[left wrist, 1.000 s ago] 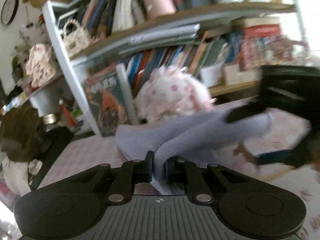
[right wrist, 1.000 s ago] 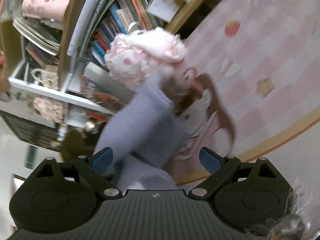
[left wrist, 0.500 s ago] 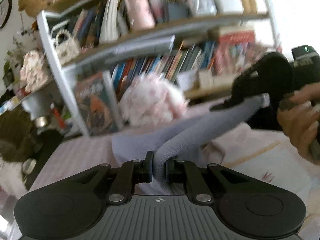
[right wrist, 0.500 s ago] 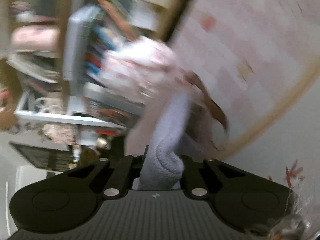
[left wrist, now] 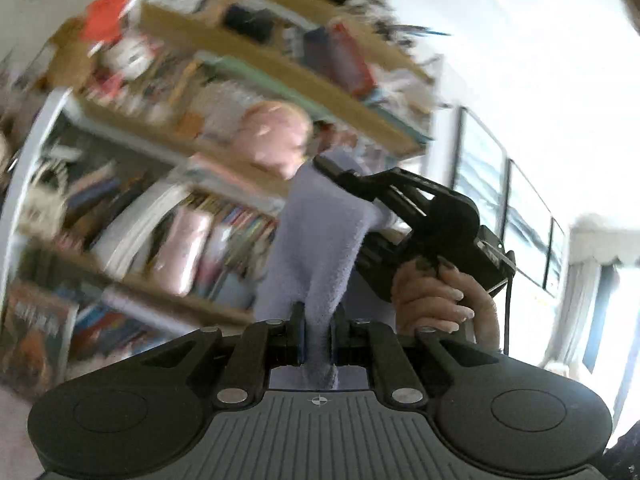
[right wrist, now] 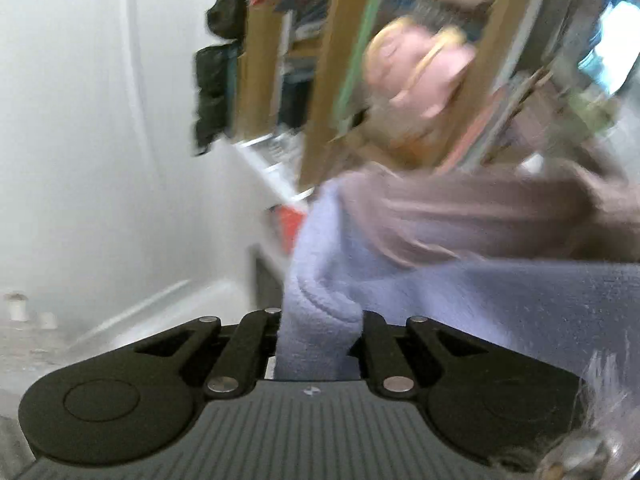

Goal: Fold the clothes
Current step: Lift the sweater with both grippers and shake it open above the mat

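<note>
Left gripper (left wrist: 318, 338) pinching a fold of lilac fleece (left wrist: 316, 240), jaws pressed tight on the cloth. Right gripper (right wrist: 318, 340) likewise clamped on the fleece (right wrist: 320, 320), which bunches thick between its jaws. Fleece raised in the air, stretched between both grippers. In the left view, right gripper (left wrist: 332, 172) up ahead, biting the far end of the cloth, hand (left wrist: 436, 300) wrapped round its handle. Bookshelf (left wrist: 180, 184) behind, tilted and blurred, with a pink plush (left wrist: 276, 136) on a shelf. Window (left wrist: 504, 208) at right. In the right view, brownish blurred cloth (right wrist: 460, 220) above the fleece; cannot tell what.
</note>
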A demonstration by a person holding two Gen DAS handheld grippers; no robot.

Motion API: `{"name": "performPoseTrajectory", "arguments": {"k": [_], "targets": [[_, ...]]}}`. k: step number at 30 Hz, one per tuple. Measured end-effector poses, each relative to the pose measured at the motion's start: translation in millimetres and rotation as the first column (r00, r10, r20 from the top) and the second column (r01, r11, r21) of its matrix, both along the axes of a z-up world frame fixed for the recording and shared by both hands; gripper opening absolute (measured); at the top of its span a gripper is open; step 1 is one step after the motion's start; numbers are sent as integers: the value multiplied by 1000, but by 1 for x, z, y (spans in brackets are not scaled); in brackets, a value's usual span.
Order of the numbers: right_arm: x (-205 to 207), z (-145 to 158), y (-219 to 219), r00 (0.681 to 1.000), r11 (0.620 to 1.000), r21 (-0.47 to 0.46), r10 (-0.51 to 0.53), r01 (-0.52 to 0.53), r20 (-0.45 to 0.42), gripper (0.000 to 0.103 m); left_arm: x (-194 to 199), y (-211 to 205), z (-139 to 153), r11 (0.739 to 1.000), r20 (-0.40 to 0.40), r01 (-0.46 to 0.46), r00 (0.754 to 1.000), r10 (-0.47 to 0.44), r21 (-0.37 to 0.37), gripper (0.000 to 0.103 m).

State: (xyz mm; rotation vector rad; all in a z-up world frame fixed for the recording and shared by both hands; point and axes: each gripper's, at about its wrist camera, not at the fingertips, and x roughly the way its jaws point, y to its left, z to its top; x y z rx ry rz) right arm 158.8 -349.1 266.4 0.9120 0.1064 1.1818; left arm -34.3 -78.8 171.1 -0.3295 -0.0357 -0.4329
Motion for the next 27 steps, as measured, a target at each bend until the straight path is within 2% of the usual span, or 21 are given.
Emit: {"name": "performPoseTrajectory", "arguments": {"k": [2, 4, 6, 7, 8, 10, 11, 12, 15, 16, 18, 20, 22, 25, 27], "targets": [[12, -5, 23, 998, 998, -41, 41, -43, -39, 8, 12, 17, -27, 999, -112, -46, 993, 49, 25, 10], [29, -31, 53, 991, 985, -165, 24, -46, -130, 8, 28, 33, -65, 994, -262, -93, 959, 107, 65, 10], [50, -73, 84, 968, 947, -315, -27, -55, -250, 8, 46, 45, -110, 983, -405, -122, 898, 169, 140, 10], [60, -100, 99, 945, 919, -388, -70, -63, -319, 8, 54, 51, -132, 974, -466, -130, 861, 204, 186, 10], [69, -128, 113, 917, 886, -457, -117, -77, -381, 8, 61, 57, -153, 965, -519, -134, 822, 235, 225, 10], [77, -172, 135, 874, 815, -569, -194, -110, -446, 8, 69, 70, -179, 957, -585, -133, 766, 265, 258, 10], [80, -190, 144, 859, 781, -612, -223, -126, -461, 8, 72, 77, -183, 955, -597, -137, 755, 272, 262, 10], [82, -202, 151, 849, 764, -630, -236, -138, -473, 8, 74, 83, -188, 954, -608, -140, 744, 279, 267, 10], [88, -217, 172, 824, 752, -639, -255, -160, -506, 8, 82, 101, -196, 952, -634, -151, 717, 290, 266, 11], [92, -218, 183, 826, 741, -653, -262, -159, -499, 8, 85, 106, -196, 953, -640, -158, 711, 292, 259, 11], [95, -218, 203, 836, 712, -685, -275, -154, -475, 8, 92, 117, -199, 951, -658, -183, 688, 306, 251, 11], [98, -220, 226, 858, 668, -729, -280, -148, -431, 15, 103, 129, -206, 947, -677, -207, 662, 321, 246, 11], [99, -222, 246, 878, 626, -767, -282, -137, -387, 38, 115, 141, -214, 942, -696, -229, 635, 335, 245, 11], [85, -226, 240, 903, 612, -785, -276, -100, -330, 48, 122, 151, -220, 935, -709, -243, 609, 356, 260, 15], [77, -228, 228, 910, 596, -800, -287, -77, -301, 50, 123, 157, -222, 923, -710, -268, 591, 383, 276, 19]]}}
